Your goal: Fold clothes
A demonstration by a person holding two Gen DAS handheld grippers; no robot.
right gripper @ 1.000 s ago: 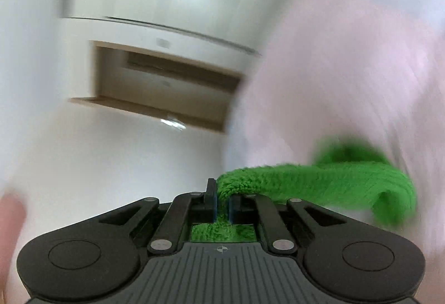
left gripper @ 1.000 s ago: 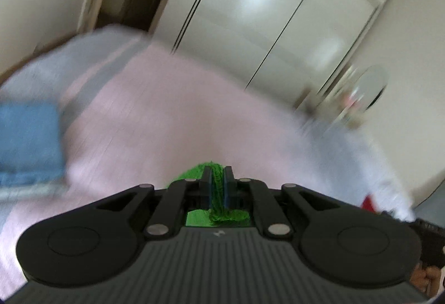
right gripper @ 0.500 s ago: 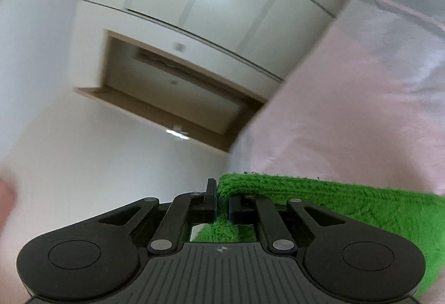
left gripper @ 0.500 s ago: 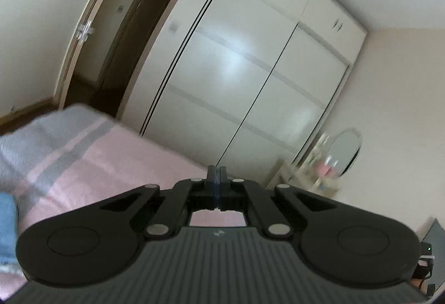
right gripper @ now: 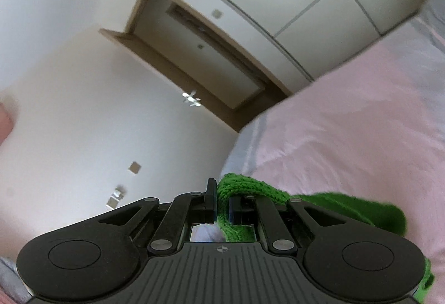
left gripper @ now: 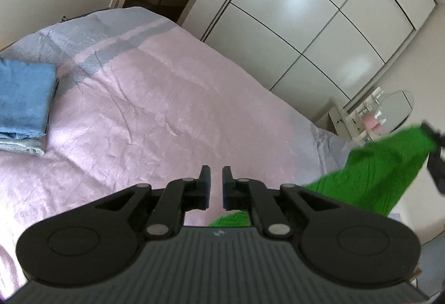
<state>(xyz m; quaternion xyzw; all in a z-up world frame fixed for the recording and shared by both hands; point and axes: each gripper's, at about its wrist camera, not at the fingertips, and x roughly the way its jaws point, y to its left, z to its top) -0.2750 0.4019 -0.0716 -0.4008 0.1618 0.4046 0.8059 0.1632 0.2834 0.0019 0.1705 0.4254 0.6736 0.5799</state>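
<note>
A green knitted cloth (right gripper: 250, 190) is pinched at its edge between the fingers of my right gripper (right gripper: 222, 192), which is shut on it and held up beside the bed. In the left wrist view the same green cloth (left gripper: 375, 173) hangs at the right, with its top corner at the dark tip of the right gripper (left gripper: 435, 162); its lower end passes under my left gripper. My left gripper (left gripper: 216, 179) hovers over the pink bedspread (left gripper: 167, 109), its jaws nearly together with only a narrow slit and nothing between them.
A folded blue garment (left gripper: 23, 98) lies on a paler folded piece at the bed's left side. White wardrobe doors (left gripper: 306, 26) stand behind the bed, with a dressing table and mirror (left gripper: 370, 115) to the right. A doorway (right gripper: 200, 54) shows in the wall.
My left gripper let go of the green cloth, swung up toward the wardrobe, then tipped back down over the bed. My right gripper rose and rolled, still holding the cloth.
</note>
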